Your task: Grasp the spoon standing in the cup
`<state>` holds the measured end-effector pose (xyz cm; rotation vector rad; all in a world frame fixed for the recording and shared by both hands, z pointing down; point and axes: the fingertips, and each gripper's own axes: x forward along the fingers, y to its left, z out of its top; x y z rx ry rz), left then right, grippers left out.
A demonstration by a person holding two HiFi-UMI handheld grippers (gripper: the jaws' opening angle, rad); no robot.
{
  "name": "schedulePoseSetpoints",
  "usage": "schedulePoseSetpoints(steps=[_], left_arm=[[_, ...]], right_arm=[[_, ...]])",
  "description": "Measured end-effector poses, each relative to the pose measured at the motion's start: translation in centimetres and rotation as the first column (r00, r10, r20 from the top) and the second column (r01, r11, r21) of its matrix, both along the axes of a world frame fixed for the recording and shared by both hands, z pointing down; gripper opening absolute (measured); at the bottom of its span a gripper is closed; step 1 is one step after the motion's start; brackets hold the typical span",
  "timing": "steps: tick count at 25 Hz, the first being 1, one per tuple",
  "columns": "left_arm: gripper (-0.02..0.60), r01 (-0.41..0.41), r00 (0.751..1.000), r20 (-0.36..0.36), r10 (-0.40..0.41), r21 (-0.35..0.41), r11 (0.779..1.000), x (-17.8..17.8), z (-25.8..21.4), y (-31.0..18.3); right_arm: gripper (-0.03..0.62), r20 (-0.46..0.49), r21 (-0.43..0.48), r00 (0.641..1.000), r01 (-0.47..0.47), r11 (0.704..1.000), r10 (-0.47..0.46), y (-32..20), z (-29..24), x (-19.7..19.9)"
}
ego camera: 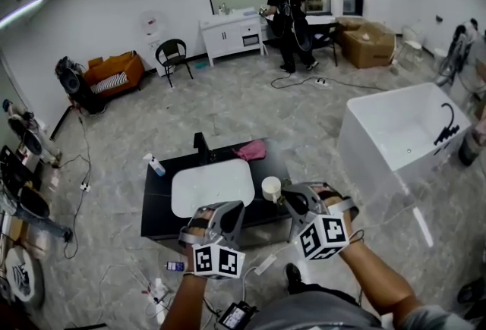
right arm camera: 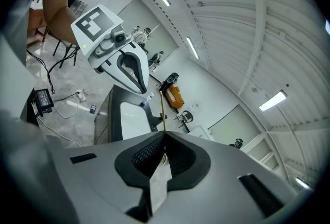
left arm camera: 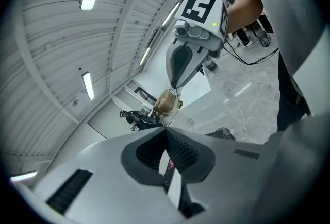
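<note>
Nearest, the right gripper [right arm camera: 164, 134] has its jaws pinched together on the thin gold stem of the spoon [right arm camera: 162, 112]. The stem passes between the pads and sticks out straight ahead beyond the tips. The left gripper [left arm camera: 166, 129] is closed too, pad against pad with nothing between them (only a sliver of table and pink cloth shows through the gap lower down).

From the head view the two grippers sit side by side at the near edge of a black table [ego camera: 156, 209], each carrying its marker cube. The tips of the right gripper lie just beside the white cup [ego camera: 271, 188], on its right and slightly nearer the person. Whether the spoon touches the cup I cannot tell from here. The cup stands at the right edge of a white sink [ego camera: 213, 186] set into the tabletop.

Further back on the table lie a pink cloth [ego camera: 252, 149] near the rear edge and a spray bottle [ego camera: 154, 164] at the rear left corner. A white bathtub [ego camera: 364, 146] stands on the floor well to the right. Across the room, a person [ego camera: 287, 17] stands near a white cabinet [ego camera: 228, 34].
</note>
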<state>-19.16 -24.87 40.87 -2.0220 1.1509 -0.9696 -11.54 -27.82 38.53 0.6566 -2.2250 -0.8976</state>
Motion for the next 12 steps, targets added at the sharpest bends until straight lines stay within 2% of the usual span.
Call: schedulePoseSetpoints(steps=[12], left_arm=[[0.002, -0.005, 1.0, 0.014, 0.005, 0.02, 1.0, 0.4, -1.0, 2.7]], right_arm=[[0.033, 0.022, 0.012, 1.0, -0.006, 1.0, 0.006, 3.0, -1.6, 0.9]])
